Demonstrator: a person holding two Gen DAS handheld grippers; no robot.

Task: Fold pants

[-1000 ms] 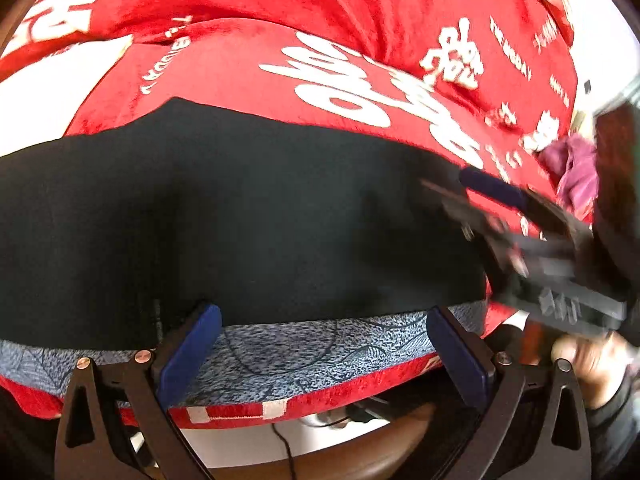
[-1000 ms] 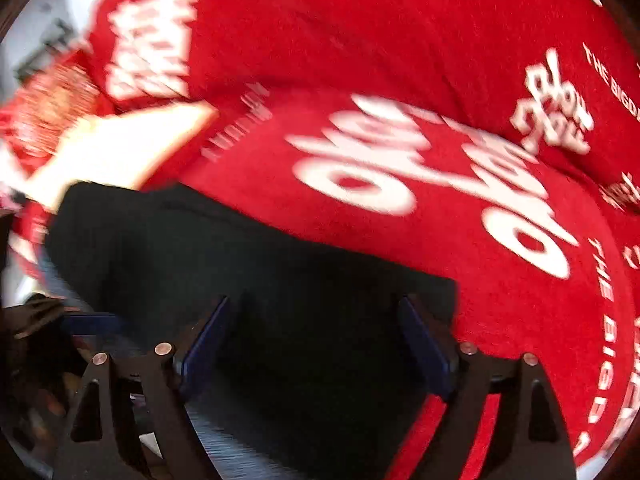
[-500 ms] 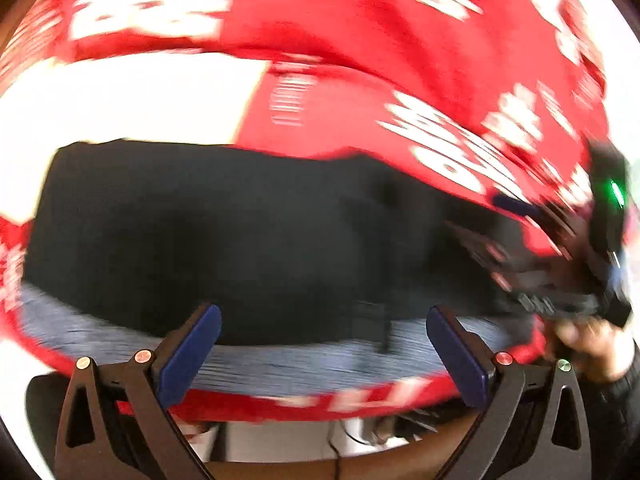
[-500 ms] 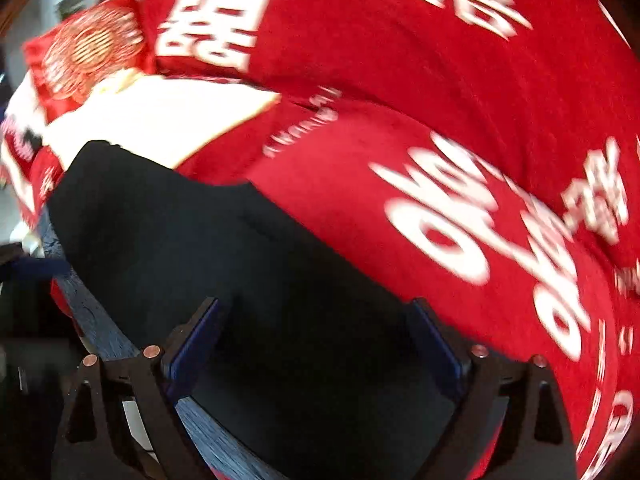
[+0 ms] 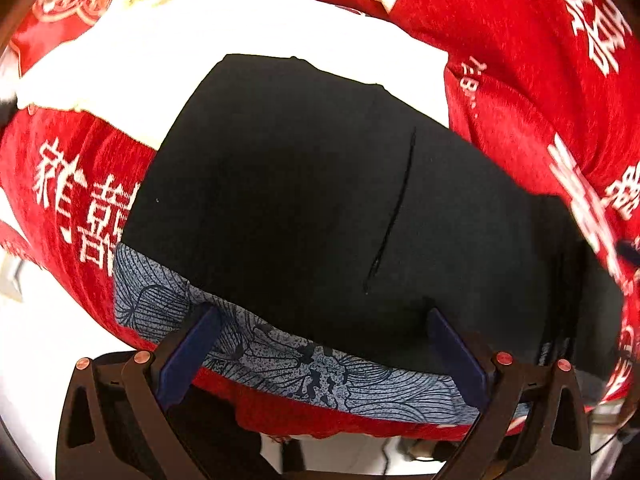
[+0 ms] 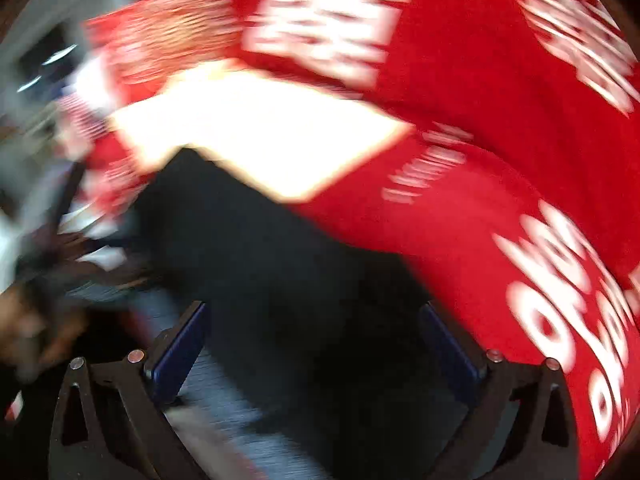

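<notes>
Black pants [image 5: 320, 208] lie flat on a red blanket with white lettering [image 5: 540, 92]; a dark seam line runs down their right part. My left gripper [image 5: 320, 344] is open over their near edge, with nothing between its blue pads [image 5: 188, 348]. The right wrist view is blurred by motion. There the pants [image 6: 288, 280] fill the lower middle, and my right gripper [image 6: 316, 340] hovers above them with its jaws opening wide and holding nothing. Whether either gripper touches the cloth I cannot tell.
A blue-grey patterned cloth [image 5: 304, 356] lies under the pants' near edge. A white patch of bedding [image 5: 168, 40] lies beyond the pants. The blanket's near edge drops to a pale floor [image 5: 36, 320]. A person's hand [image 6: 28, 328] shows at the left of the right wrist view.
Both grippers have swept sideways along the pants and rolled. The left view now shows the pants' left end and the white bedding. The right gripper's jaws have spread a little wider.
</notes>
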